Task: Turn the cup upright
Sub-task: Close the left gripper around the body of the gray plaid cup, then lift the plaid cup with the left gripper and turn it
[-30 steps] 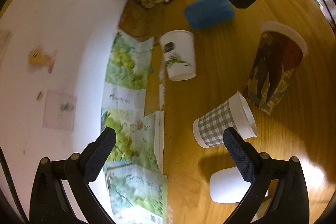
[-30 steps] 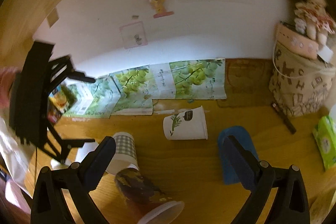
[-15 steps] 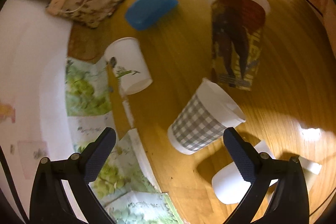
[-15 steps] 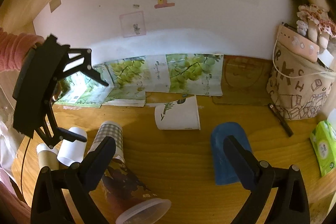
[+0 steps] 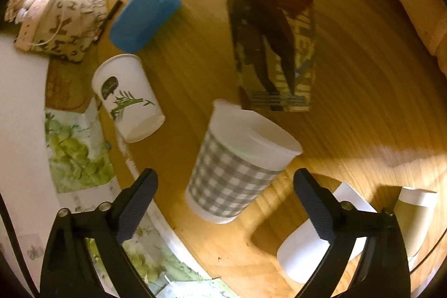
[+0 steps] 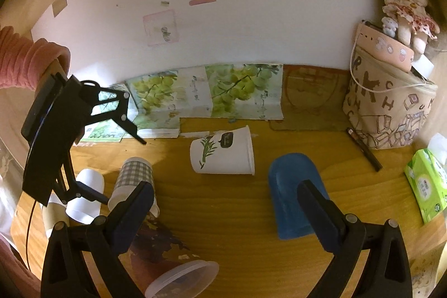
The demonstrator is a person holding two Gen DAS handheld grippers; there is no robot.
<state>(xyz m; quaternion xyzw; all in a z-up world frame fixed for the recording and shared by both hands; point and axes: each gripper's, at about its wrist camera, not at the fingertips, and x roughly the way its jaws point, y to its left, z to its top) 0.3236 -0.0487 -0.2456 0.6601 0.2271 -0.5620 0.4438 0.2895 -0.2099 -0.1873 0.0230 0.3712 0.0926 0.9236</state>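
Observation:
Several cups lie on their sides on a wooden table (image 5: 363, 91). A grey checked cup (image 5: 234, 172) with a white rim lies just ahead of my open, empty left gripper (image 5: 223, 203), between its fingers' line. It also shows in the right wrist view (image 6: 134, 180). A white cup with a leaf print (image 5: 125, 97) (image 6: 223, 155) lies near the wall. A blue cup (image 5: 142, 16) (image 6: 293, 192) and a tall brown printed cup (image 5: 276, 38) (image 6: 164, 250) also lie on their sides. My right gripper (image 6: 226, 214) is open and empty above the table.
A plain white cup (image 5: 313, 253) and a tan cup (image 5: 416, 217) lie by my left gripper's right finger. Grape-print paper (image 6: 206, 94) lies along the wall. A printed fabric bag (image 6: 388, 108) with a doll (image 6: 405, 2), a pen (image 6: 363, 150) and a green tissue pack (image 6: 427, 183) sit at the right.
My left gripper has moved closer to the checked cup and turned, so the cup now looms larger between the fingers. My right gripper has shifted slightly; the cups have not moved.

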